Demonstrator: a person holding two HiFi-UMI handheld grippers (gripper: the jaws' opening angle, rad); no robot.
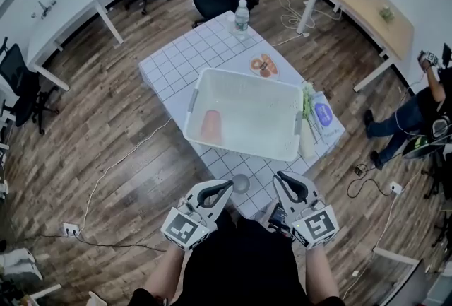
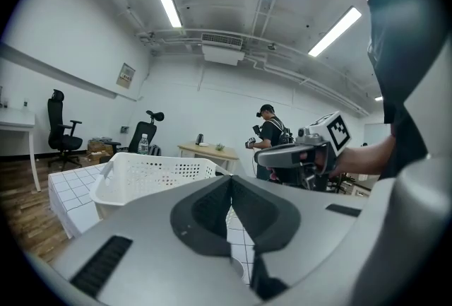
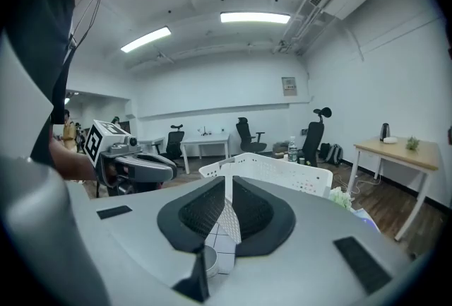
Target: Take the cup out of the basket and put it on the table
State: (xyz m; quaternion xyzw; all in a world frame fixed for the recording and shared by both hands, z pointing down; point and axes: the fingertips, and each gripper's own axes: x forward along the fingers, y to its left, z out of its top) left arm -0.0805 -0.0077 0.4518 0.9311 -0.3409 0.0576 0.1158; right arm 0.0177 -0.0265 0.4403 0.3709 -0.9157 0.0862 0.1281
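Where the white perforated basket (image 1: 247, 78) sits on the grid-clothed worktop (image 1: 176, 61), entries run as follows.

1. Cup (image 1: 211, 126): orange, plain-sided, slightly tapered. It is inside the basket, on the floor close to the left wall, and seems to lie on its side.
2. Left gripper (image 1: 227, 185): jaws closed on each other with nothing between them, held over the near edge of the worktop, apart from the basket.
3. Right gripper (image 1: 277, 176): jaws likewise closed and empty, beside the left one.
4. Small grey round pot (image 1: 241, 184): on the worktop between basket and grippers.
5. Water bottle (image 1: 241, 17): upright at the far corner; label too small to read.
6. Plate (image 1: 263, 66): just beyond the basket, carrying orange-brown food.
7. Packet with round blue label (image 1: 323, 114): right of the basket, beside leafy greens (image 1: 308, 101); its white print is illegible.
8. Markings: black-and-white square patterns on each gripper's cube; no words legible.
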